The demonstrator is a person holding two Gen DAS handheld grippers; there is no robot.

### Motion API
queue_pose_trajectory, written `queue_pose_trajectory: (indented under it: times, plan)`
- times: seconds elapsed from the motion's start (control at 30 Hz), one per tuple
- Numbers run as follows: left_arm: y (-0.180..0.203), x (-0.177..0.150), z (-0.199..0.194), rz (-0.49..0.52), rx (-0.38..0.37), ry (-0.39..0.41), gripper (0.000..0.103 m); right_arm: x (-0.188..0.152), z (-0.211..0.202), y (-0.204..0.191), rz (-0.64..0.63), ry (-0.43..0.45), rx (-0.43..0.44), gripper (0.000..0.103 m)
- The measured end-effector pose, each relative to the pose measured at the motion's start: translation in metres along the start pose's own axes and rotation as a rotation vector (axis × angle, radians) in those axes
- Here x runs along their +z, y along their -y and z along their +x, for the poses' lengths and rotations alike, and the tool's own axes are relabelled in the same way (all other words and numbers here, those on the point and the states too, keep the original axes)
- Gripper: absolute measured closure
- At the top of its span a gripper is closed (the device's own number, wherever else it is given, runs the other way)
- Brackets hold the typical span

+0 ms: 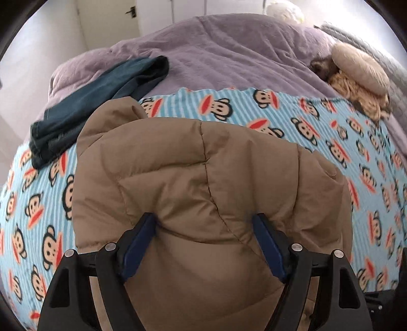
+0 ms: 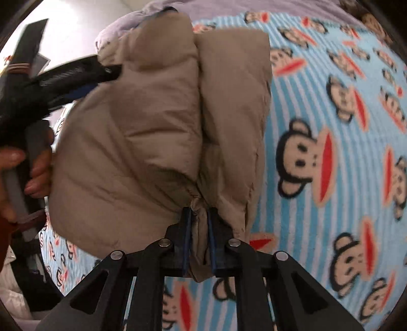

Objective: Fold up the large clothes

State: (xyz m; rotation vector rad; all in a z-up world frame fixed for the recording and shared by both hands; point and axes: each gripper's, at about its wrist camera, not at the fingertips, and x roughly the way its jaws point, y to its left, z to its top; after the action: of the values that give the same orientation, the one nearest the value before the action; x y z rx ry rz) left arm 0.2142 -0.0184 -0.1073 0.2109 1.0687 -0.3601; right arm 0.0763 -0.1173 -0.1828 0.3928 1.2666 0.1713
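Note:
A tan puffer jacket [image 1: 193, 173] lies bunched on a blue monkey-print blanket [image 1: 38, 203] on the bed. My left gripper [image 1: 203, 221] has its blue pads wide apart with a thick bulge of the jacket between them; whether they press on it I cannot tell. In the right wrist view the jacket [image 2: 152, 127] hangs folded in two lobes. My right gripper [image 2: 199, 214] is shut on a narrow gathered edge of it. The left gripper [image 2: 76, 73], in a hand, reaches the jacket's upper left there.
Folded dark teal jeans [image 1: 96, 101] lie at the blanket's far left. A purple duvet [image 1: 229, 51] covers the bed beyond. A beige pillow and crumpled tan cloth [image 1: 361, 81] lie at the far right. A white door [image 1: 112, 20] stands behind.

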Motion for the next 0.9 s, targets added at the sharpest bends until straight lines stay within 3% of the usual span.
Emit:
queue_pose_trajectory:
  times: [0.17, 0.27, 0.4, 0.47, 0.57, 0.67, 0.73, 0.9]
  plan:
    - [0.006, -0.005, -0.003, 0.021, 0.027, 0.01, 0.023, -0.005, 0.004, 0.002, 0.01, -0.01, -0.023, 0.091]
    - [0.003, -0.003, -0.004, 0.018, 0.03, 0.003, 0.023, -0.005, -0.016, -0.003, 0.035, -0.008, -0.055, 0.091]
    - [-0.003, -0.004, -0.004, 0.005, 0.015, 0.002, 0.023, 0.013, -0.07, -0.015, 0.033, 0.215, -0.053, 0.091]
    - [-0.001, -0.003, -0.005, 0.009, 0.02, 0.003, 0.023, 0.034, -0.079, -0.017, 0.037, 0.26, -0.045, 0.091]
    - [-0.001, -0.003, -0.005, 0.012, 0.028, 0.003, 0.023, 0.064, -0.066, -0.019, 0.042, 0.257, -0.044, 0.091]
    - [-0.003, -0.004, -0.005, 0.012, 0.026, 0.003, 0.023, 0.086, -0.027, -0.009, 0.091, 0.165, -0.069, 0.091]
    - [-0.003, -0.004, -0.004, 0.016, 0.03, 0.001, 0.023, 0.091, -0.01, -0.006, 0.113, 0.111, -0.061, 0.091]
    - [0.0, -0.006, -0.001, 0.038, 0.041, -0.002, 0.023, 0.09, 0.01, 0.001, 0.121, 0.088, -0.043, 0.091]
